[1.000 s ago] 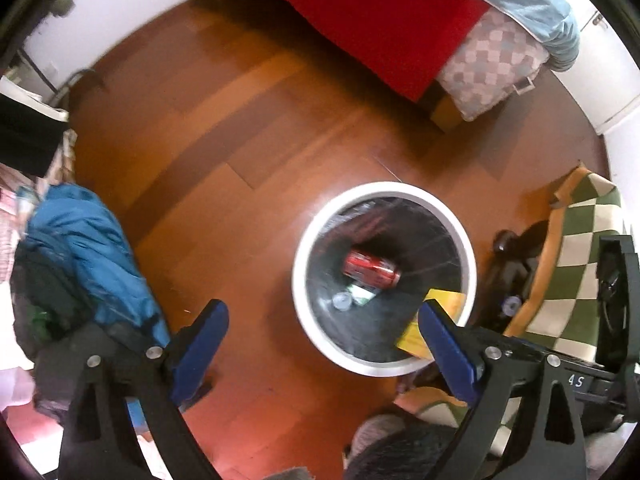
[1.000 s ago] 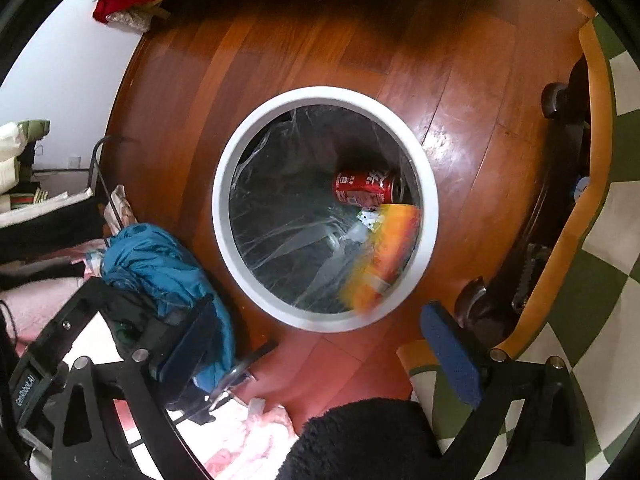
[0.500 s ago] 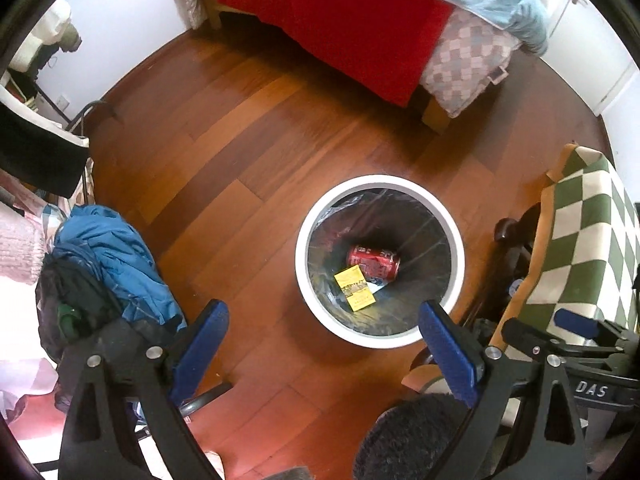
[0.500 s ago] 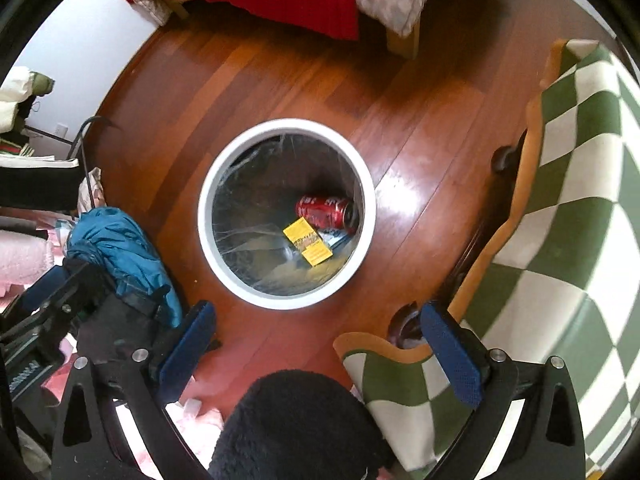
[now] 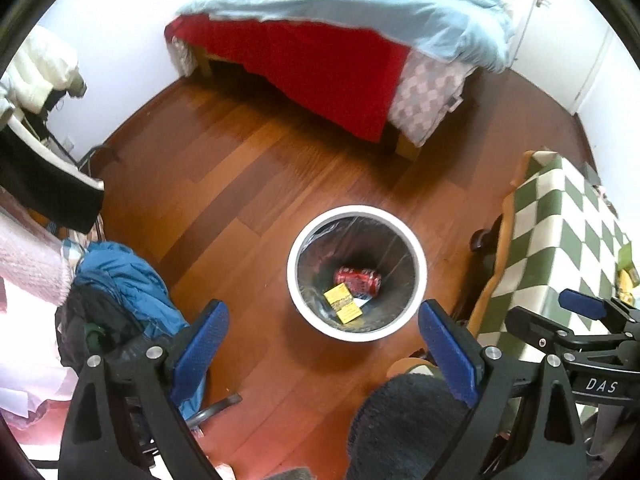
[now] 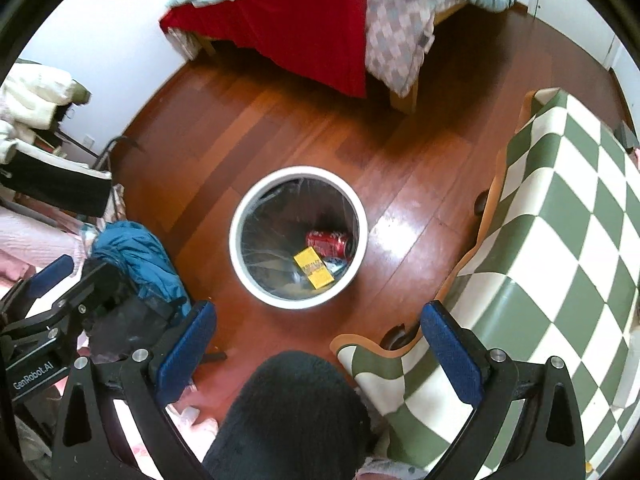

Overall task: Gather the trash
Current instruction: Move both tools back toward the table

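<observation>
**Yellow packet dropped, both grippers free**

Your right hand-held gripper (image 6: 316,344) and left hand-held gripper (image 5: 322,344) have risen, jaws spread and empty. Below, the white bin (image 6: 240,216) now holds the red can (image 6: 328,242) and the just-landed yellow packet (image 6: 314,267). Seek remaining trash.

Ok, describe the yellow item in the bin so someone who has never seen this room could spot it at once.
On the wooden floor between the bed and the checkered cloth stands a round white bin with a clear liner. At its bottom, a flat yellow packet lies beside a red can. It is the only yellow, rectangular piece there.
</observation>
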Tool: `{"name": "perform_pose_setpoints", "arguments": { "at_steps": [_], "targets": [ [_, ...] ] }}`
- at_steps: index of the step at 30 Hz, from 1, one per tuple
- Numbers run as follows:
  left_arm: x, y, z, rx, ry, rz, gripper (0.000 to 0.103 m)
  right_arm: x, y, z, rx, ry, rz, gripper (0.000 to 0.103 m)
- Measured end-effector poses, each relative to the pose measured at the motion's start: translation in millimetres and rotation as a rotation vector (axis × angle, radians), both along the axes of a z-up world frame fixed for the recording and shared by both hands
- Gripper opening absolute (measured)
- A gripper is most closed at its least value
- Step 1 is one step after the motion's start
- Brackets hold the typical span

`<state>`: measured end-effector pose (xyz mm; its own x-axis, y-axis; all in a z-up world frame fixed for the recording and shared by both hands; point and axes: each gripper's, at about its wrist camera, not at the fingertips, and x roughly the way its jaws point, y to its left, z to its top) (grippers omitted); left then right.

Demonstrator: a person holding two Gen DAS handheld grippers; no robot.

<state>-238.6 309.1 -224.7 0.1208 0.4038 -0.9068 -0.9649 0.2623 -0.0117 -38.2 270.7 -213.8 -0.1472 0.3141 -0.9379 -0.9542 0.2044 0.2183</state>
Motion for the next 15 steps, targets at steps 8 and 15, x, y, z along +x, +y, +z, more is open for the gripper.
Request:
{"name": "perform_pose_setpoints", "arguments": {
  "at_steps": [8, 15],
  "targets": [
    [12, -34, 57, 0.095, -0.045, -0.034, 0.097, 15, -52, 67, 0.145, 0.082, -0.052, 0.103],
    [54, -59, 82, 0.159, -0.042, -0.104, 0.097, 82, -124, 104, 0.228, 0.182, -0.219, 0.103]
  ]
}}
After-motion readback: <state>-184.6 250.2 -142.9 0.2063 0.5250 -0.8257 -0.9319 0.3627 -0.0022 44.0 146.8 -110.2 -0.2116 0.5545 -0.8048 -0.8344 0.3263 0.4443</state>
